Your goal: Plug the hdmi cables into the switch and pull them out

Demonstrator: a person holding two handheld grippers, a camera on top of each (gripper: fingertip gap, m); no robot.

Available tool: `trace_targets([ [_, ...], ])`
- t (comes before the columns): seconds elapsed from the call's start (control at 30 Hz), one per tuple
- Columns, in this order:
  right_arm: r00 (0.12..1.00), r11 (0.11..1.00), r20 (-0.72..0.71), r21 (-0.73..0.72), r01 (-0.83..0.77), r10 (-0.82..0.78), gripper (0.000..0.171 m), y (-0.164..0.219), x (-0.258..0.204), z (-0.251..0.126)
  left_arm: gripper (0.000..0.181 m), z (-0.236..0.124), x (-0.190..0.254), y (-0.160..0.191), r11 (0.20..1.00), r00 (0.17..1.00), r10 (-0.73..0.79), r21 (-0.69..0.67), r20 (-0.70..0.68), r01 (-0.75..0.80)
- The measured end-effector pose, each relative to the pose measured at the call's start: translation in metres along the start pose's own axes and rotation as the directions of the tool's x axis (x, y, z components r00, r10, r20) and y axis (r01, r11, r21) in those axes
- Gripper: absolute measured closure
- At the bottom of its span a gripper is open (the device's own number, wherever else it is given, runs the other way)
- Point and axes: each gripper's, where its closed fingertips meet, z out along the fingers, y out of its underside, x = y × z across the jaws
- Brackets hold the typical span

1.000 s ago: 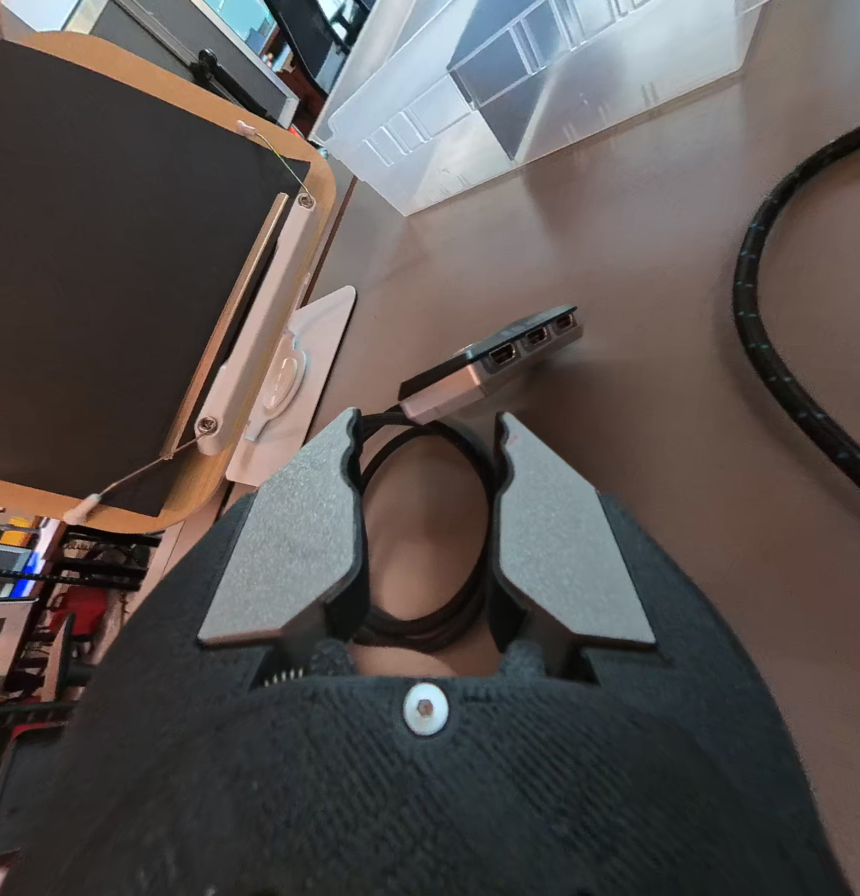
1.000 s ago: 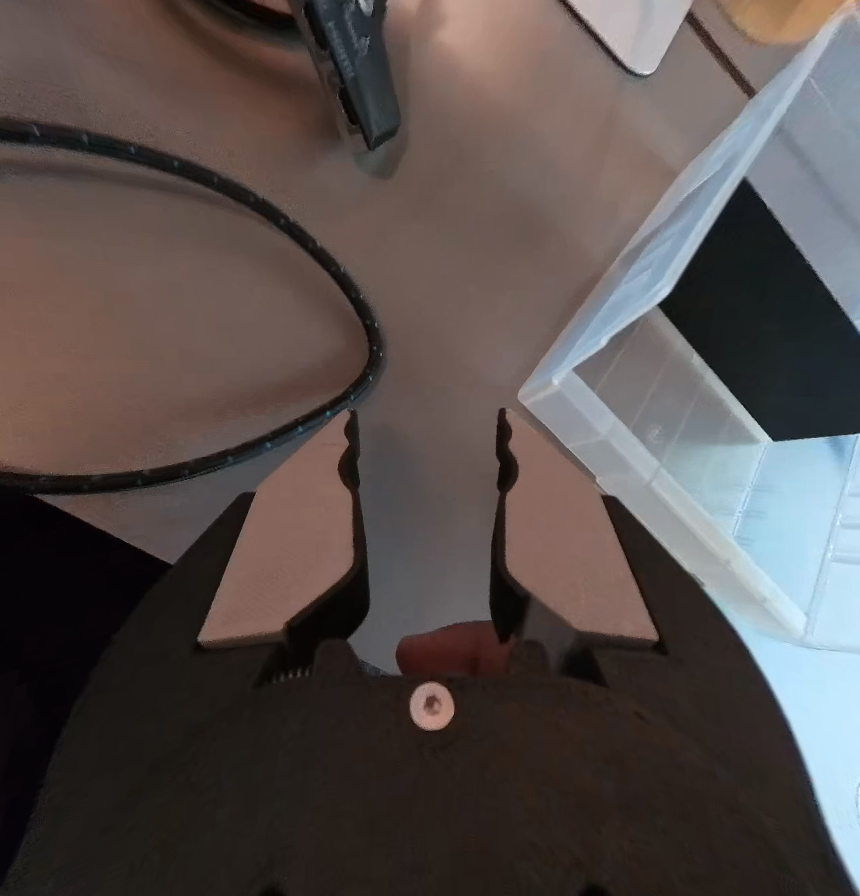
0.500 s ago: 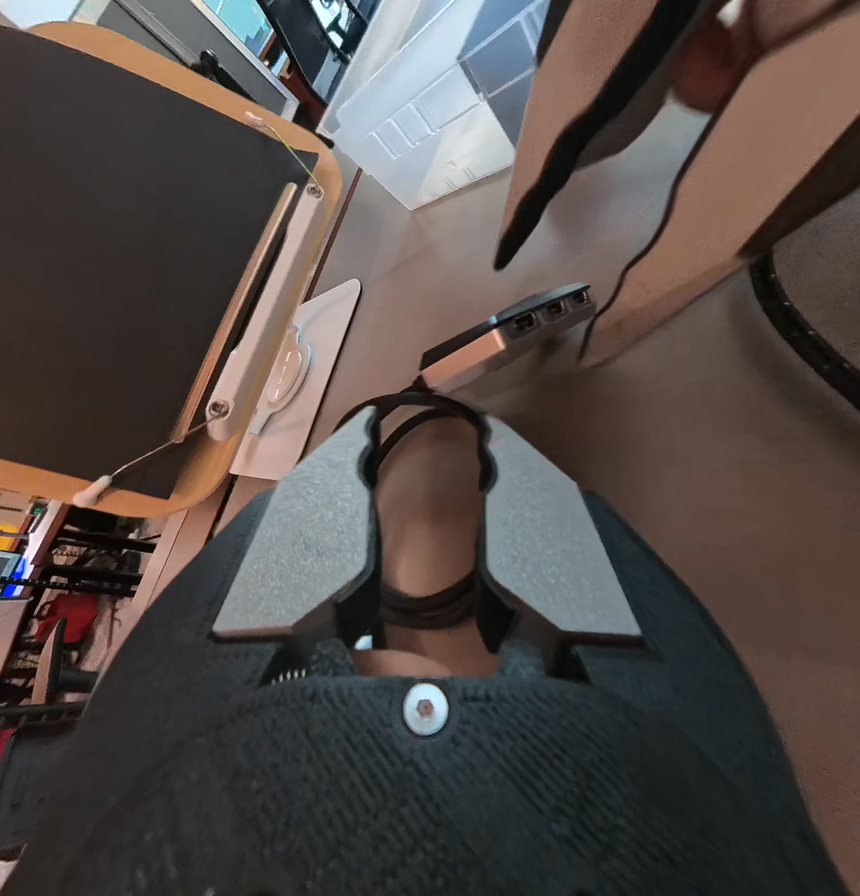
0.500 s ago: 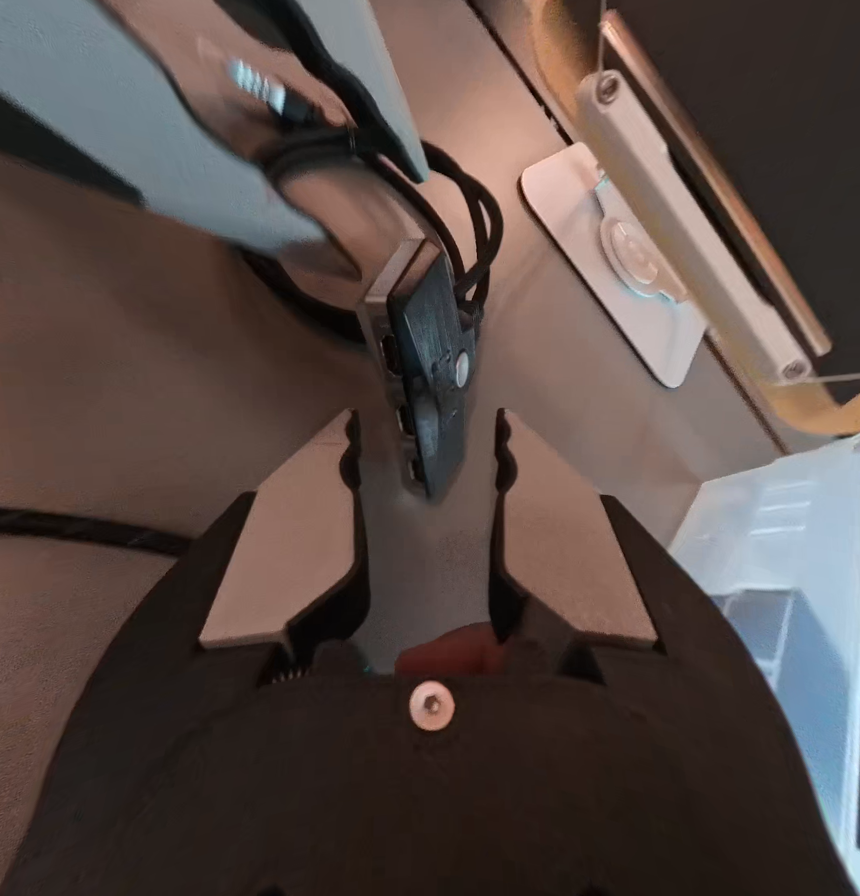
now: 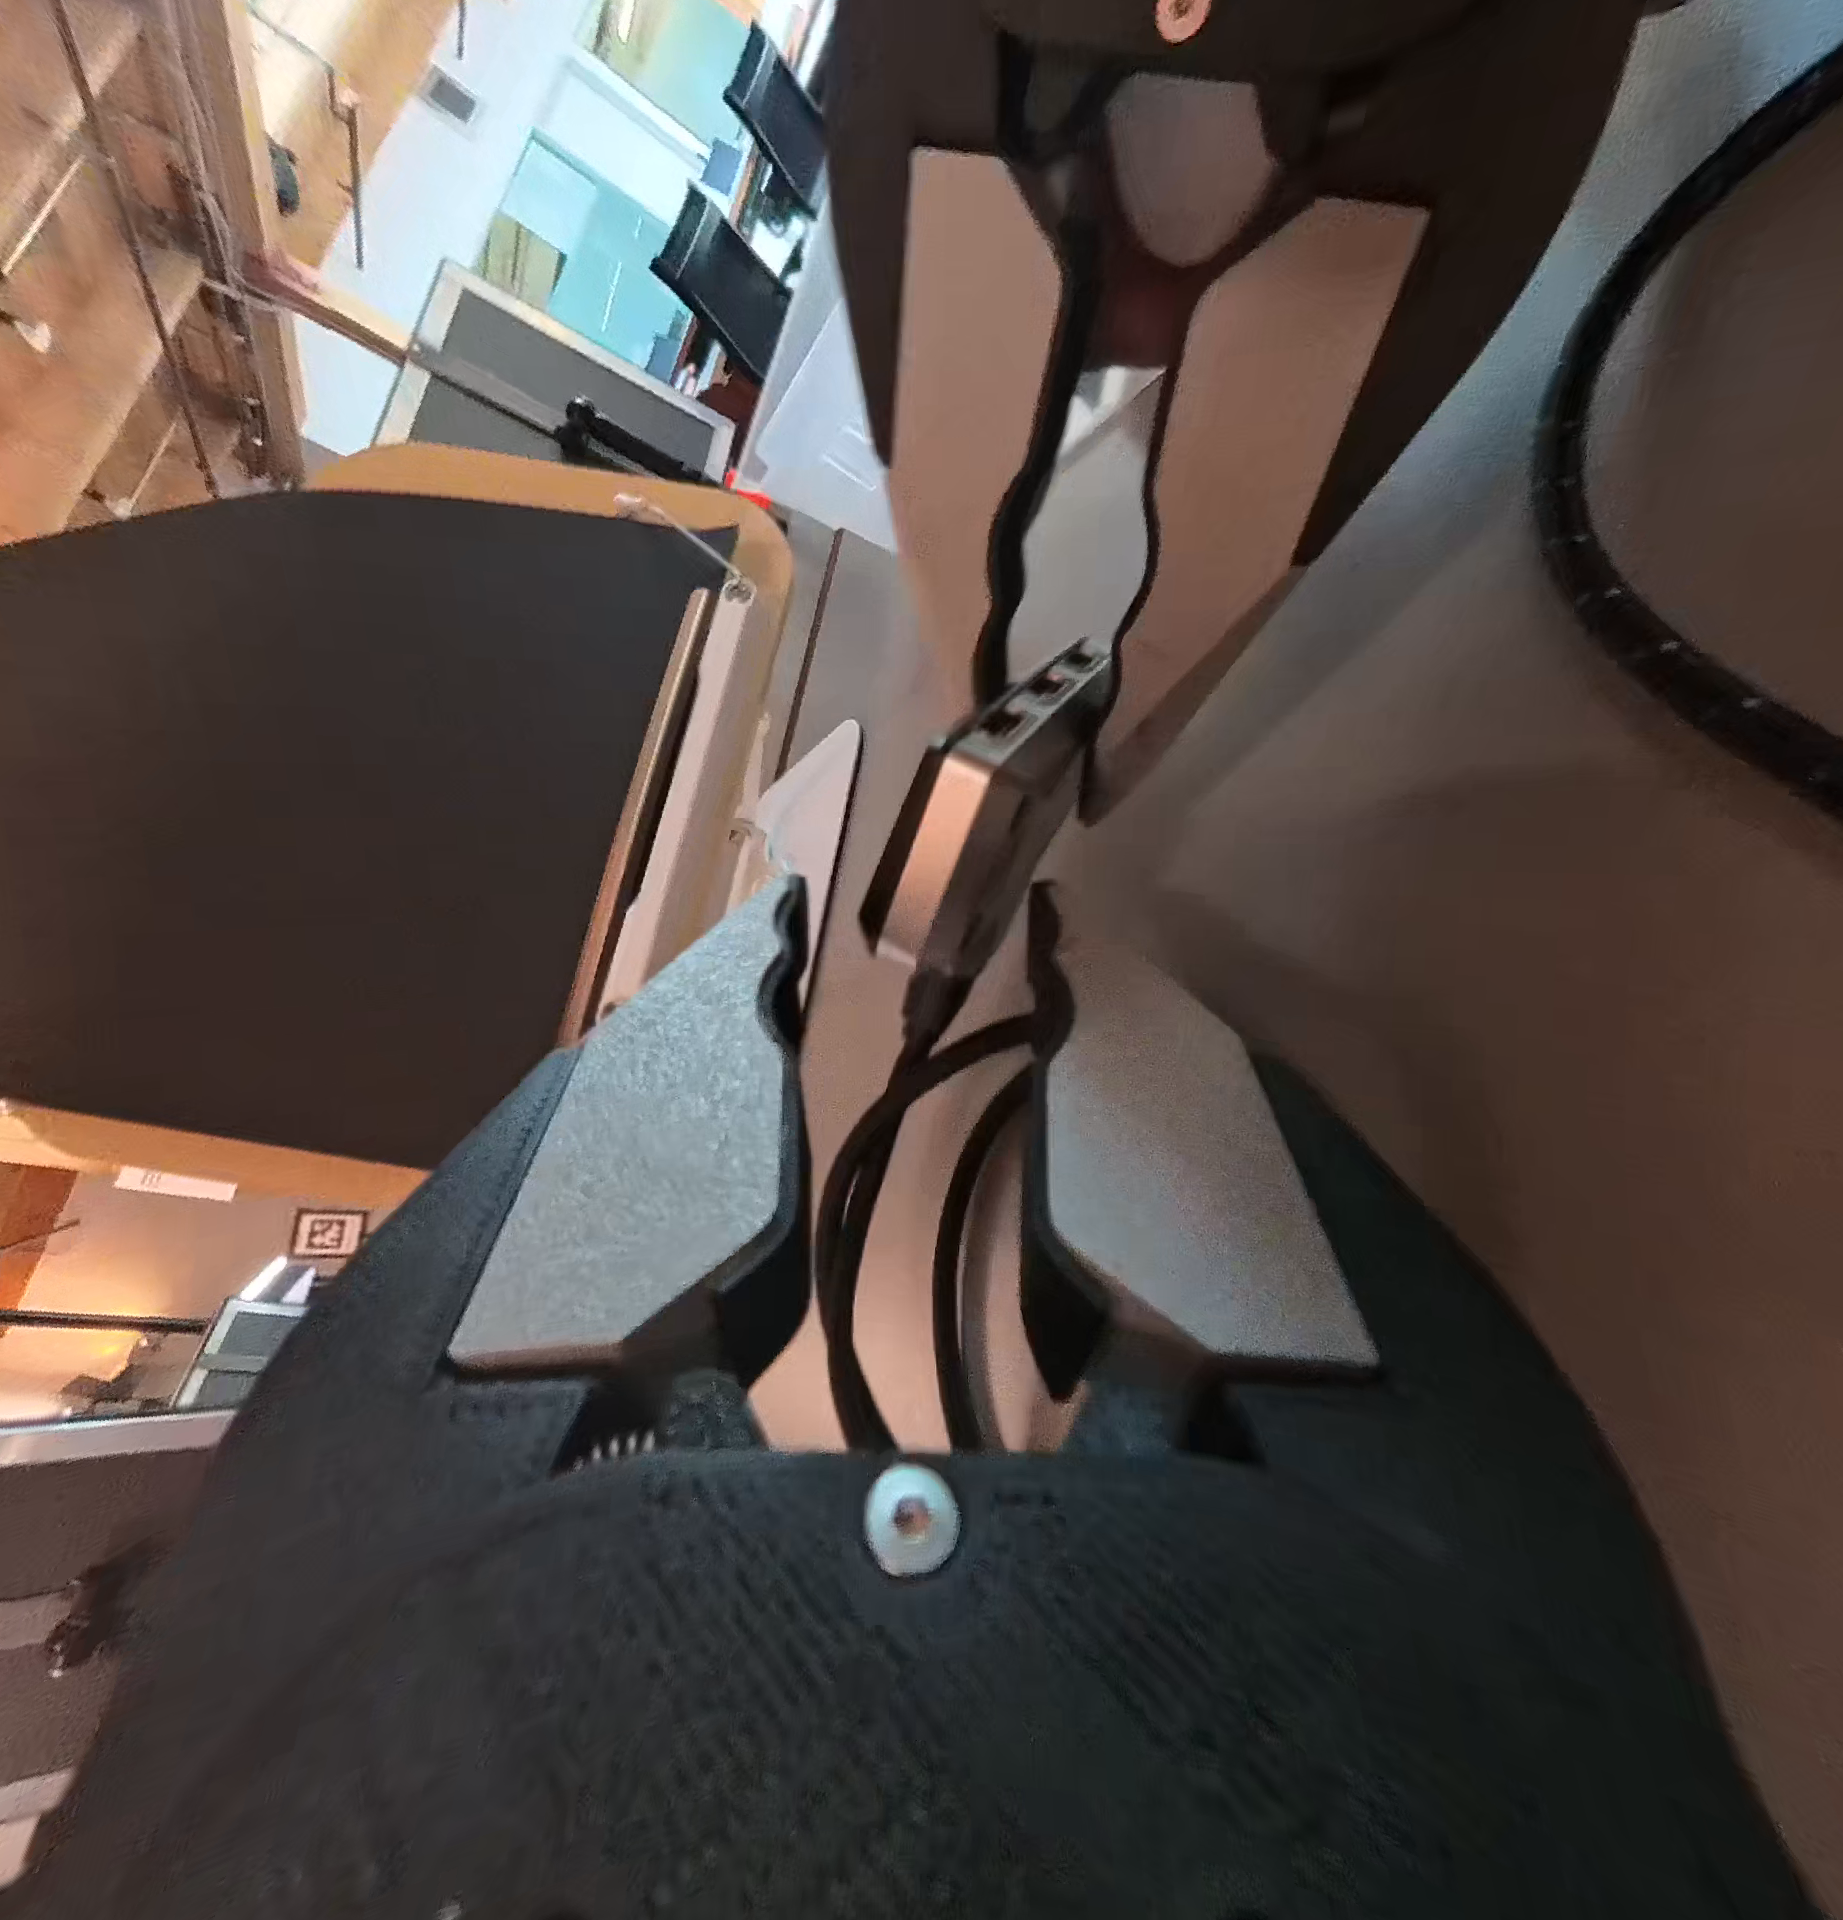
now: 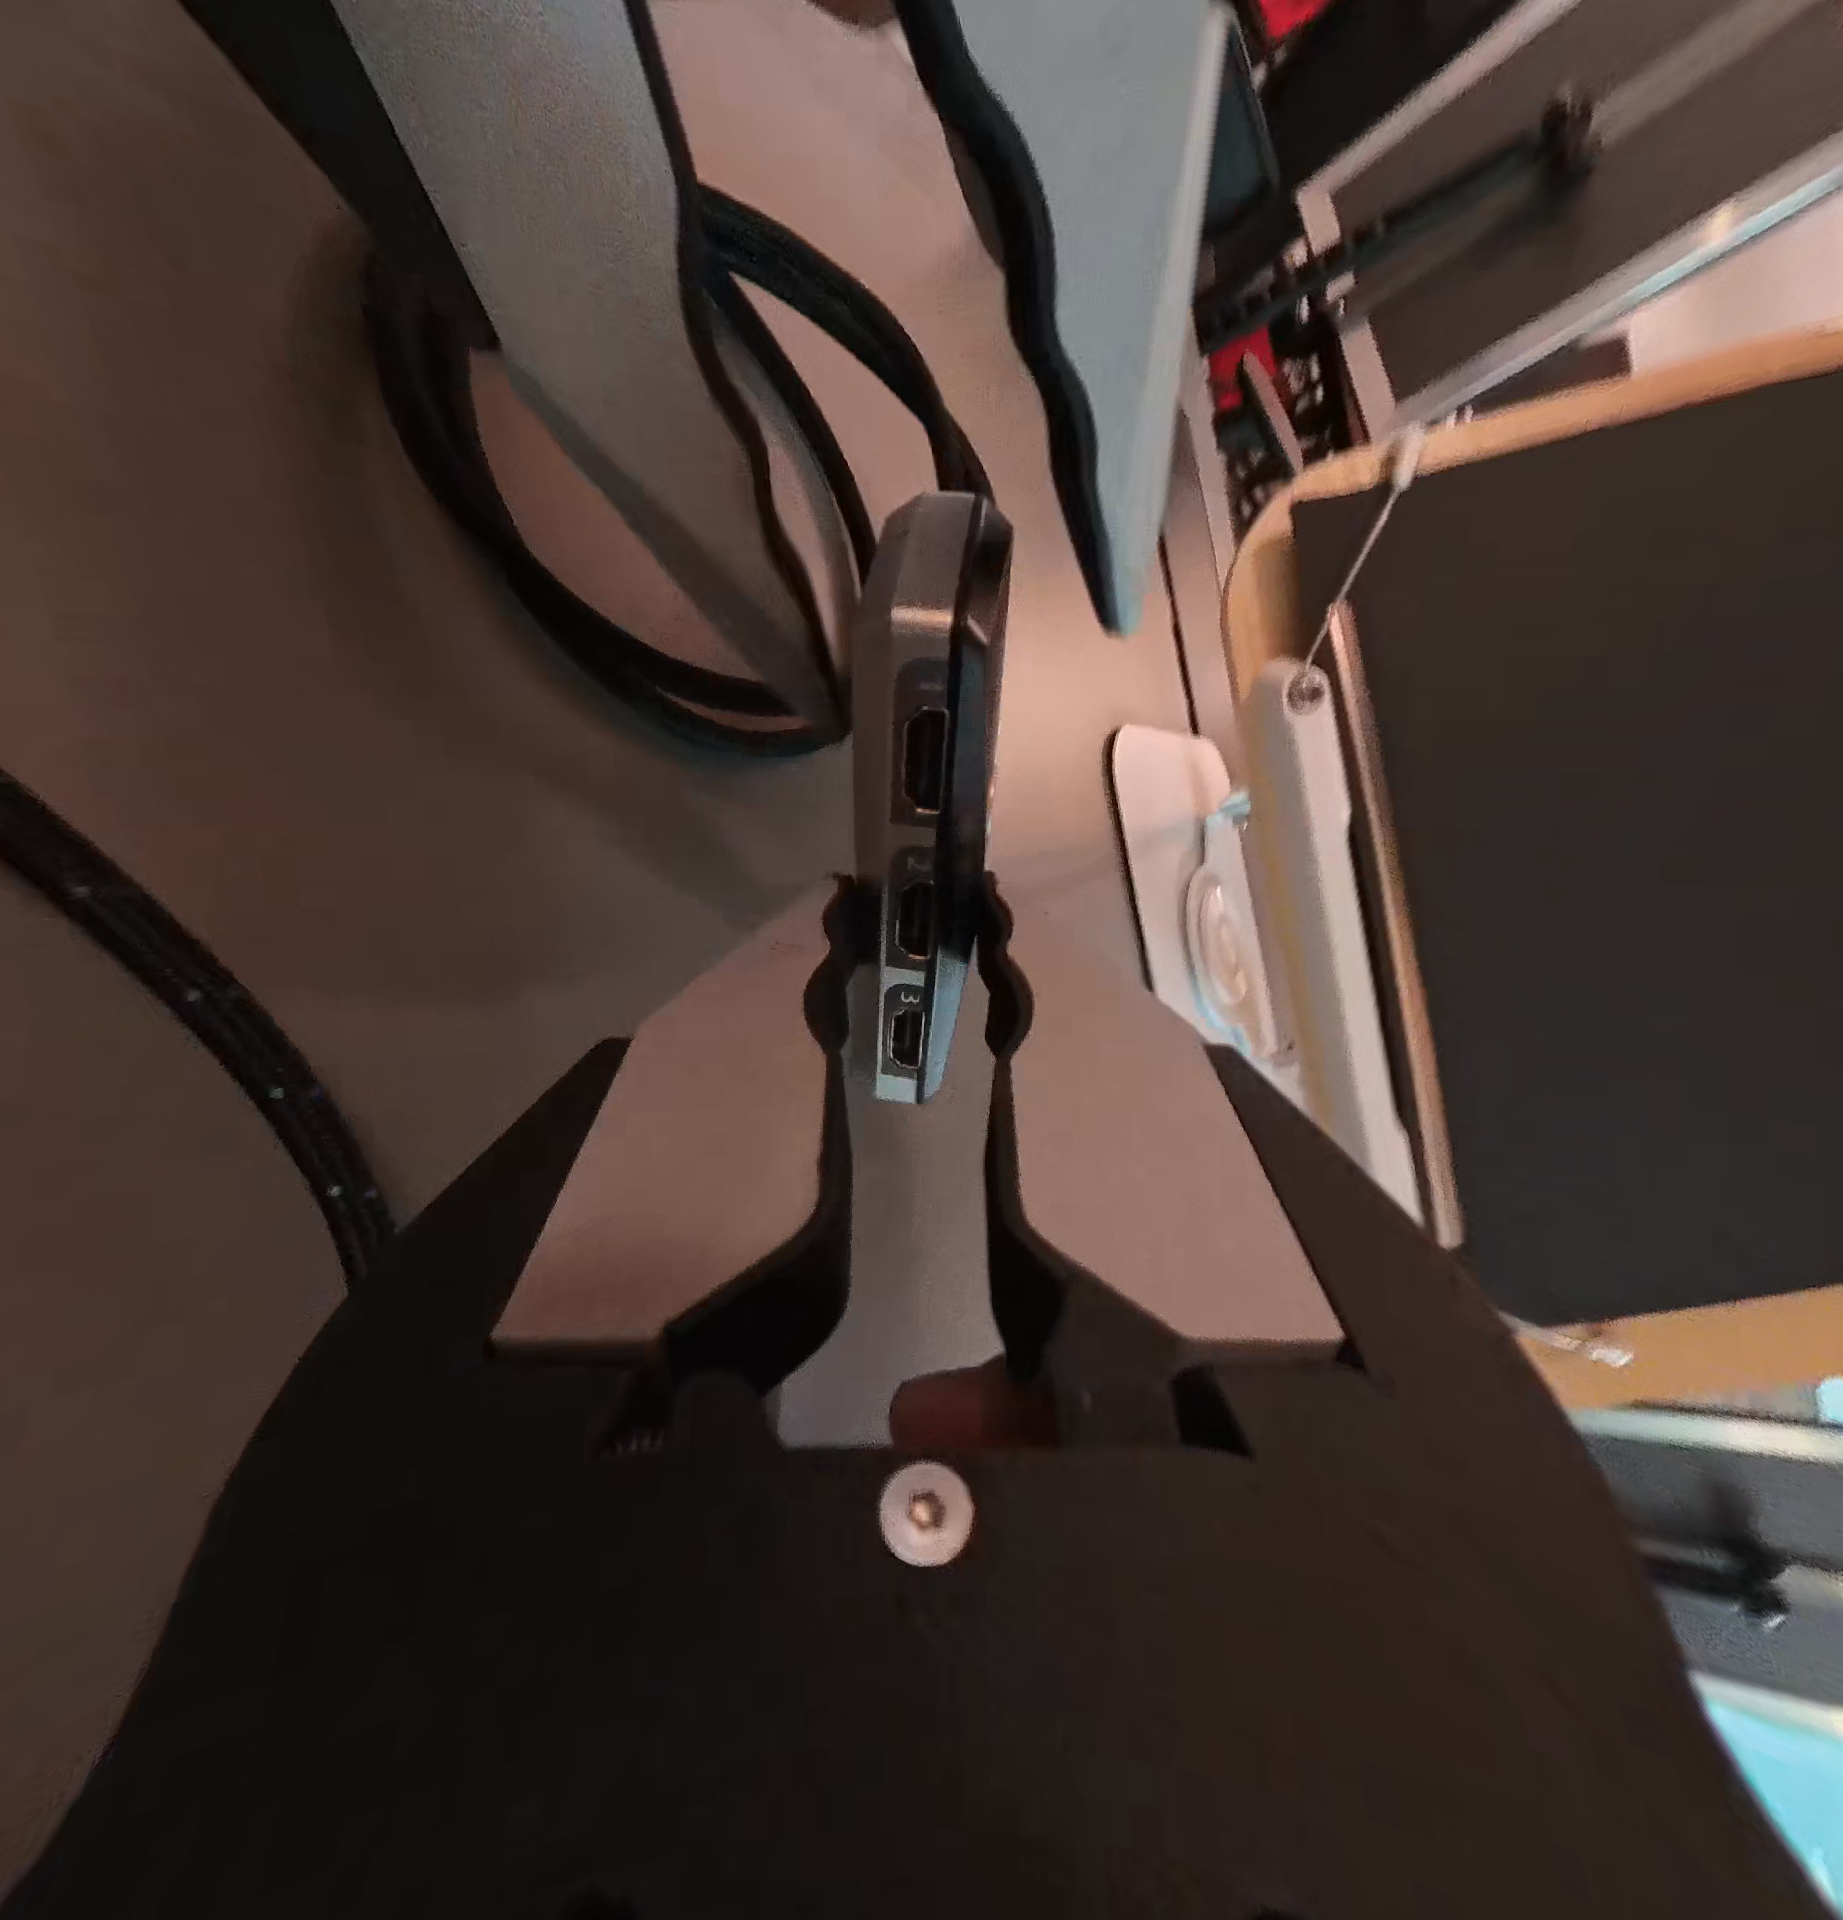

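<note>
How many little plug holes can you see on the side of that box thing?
3, in one row on the switch: one beyond the right gripper, one between its fingertips, one nearer. Other sides are hidden.

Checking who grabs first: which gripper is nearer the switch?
Right. The right gripper pinches the switch at its port end; the left gripper is open just behind it.

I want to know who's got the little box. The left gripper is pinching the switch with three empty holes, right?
Not quite: the right gripper is pinching the switch, as the right wrist view shows. The left gripper is open around its thin black cable. The three ports are empty.
</note>
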Motion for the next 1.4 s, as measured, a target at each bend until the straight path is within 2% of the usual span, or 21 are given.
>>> trace_targets([
  [0.03,0.999,0.999,-0.002,0.017,0.039,-0.039,0.151,-0.005,-0.001,-0.001,0.138,0.001,0.003,-0.002,1.0,1.0,0.009,0.005,0.0,-0.009],
  [0.2,0.989,0.989,-0.016,0.017,0.147,-0.147,0.152,-0.019,-0.004,-0.001,0.154,0.003,0.013,-0.007,0.995,0.995,0.102,0.023,-0.02,-0.101],
  [0.3,0.996,0.997,-0.059,0.014,0.071,-0.07,0.151,-0.018,0.007,-0.007,0.16,0.003,0.008,-0.008,0.998,0.997,0.06,0.021,-0.037,-0.06],
  [0.4,0.993,0.996,-0.08,0.037,-0.085,0.088,0.154,-0.012,0.021,-0.03,0.162,0.002,-0.007,0.004,0.997,0.997,0.069,-0.025,0.022,-0.068],
  [0.47,0.98,0.977,-0.006,0.082,-0.199,0.2,0.155,-0.014,0.015,-0.05,0.162,0.002,-0.013,0.011,0.998,0.998,0.057,-0.042,0.04,-0.055],
  [0.5,0.968,0.963,0.085,0.109,-0.246,0.238,0.155,-0.021,0.002,-0.06,0.162,0.002,-0.013,0.012,0.999,0.999,0.04,-0.038,0.034,-0.038],
  [0.57,0.929,0.946,0.278,0.144,-0.29,0.243,0.156,-0.04,-0.032,-0.078,0.161,0.003,-0.01,0.01,0.999,0.999,0.026,-0.024,0.019,-0.025],
  [0.63,0.909,0.956,0.364,0.125,-0.265,0.204,0.152,-0.052,-0.059,-0.083,0.161,0.004,-0.004,0.009,0.999,0.999,0.045,-0.025,0.001,-0.045],
  [0.8,0.888,0.974,0.443,0.121,-0.193,0.121,0.136,-0.081,-0.101,-0.071,0.161,0.004,0.0,0.012,0.999,0.999,0.045,-0.026,-0.016,-0.045],
  [0.9,0.882,0.987,0.468,0.11,-0.114,0.049,0.131,-0.081,-0.117,-0.058,0.161,0.004,-0.002,0.016,0.999,1.0,0.025,-0.031,-0.018,-0.025],
  [0.93,0.875,0.992,0.483,0.101,-0.08,0.022,0.132,-0.079,-0.123,-0.054,0.161,0.004,-0.002,0.017,0.999,1.0,0.026,-0.032,-0.017,-0.026],
  [1.0,0.856,0.991,0.516,0.119,-0.062,-0.009,0.152,-0.081,-0.132,-0.05,0.161,0.004,0.0,0.019,0.998,0.999,0.043,-0.036,-0.016,-0.044],
  [1.07,0.835,0.989,0.55,0.136,-0.065,-0.021,0.154,-0.084,-0.134,-0.049,0.161,0.005,0.001,0.02,0.997,0.998,0.064,-0.041,-0.017,-0.065],
  [1.13,0.826,0.99,0.563,0.108,-0.094,0.017,0.155,-0.082,-0.129,-0.044,0.161,0.006,0.001,0.021,0.997,0.998,0.068,-0.043,-0.012,-0.068],
  [1.23,0.862,0.967,0.488,0.121,-0.226,0.14,0.158,-0.08,-0.097,-0.031,0.162,0.005,-0.008,0.025,0.995,0.996,0.079,-0.057,0.035,-0.077],
  [1.33,0.757,0.89,0.55,0.056,-0.453,0.351,0.159,-0.073,-0.071,-0.025,0.162,0.004,-0.023,0.033,0.991,0.987,0.112,-0.086,0.115,-0.103],
  [1.4,0.702,0.805,0.501,0.018,-0.593,0.506,0.16,-0.061,-0.043,-0.012,0.162,0.002,-0.03,0.038,0.99,0.982,0.113,-0.1,0.149,-0.099],
])
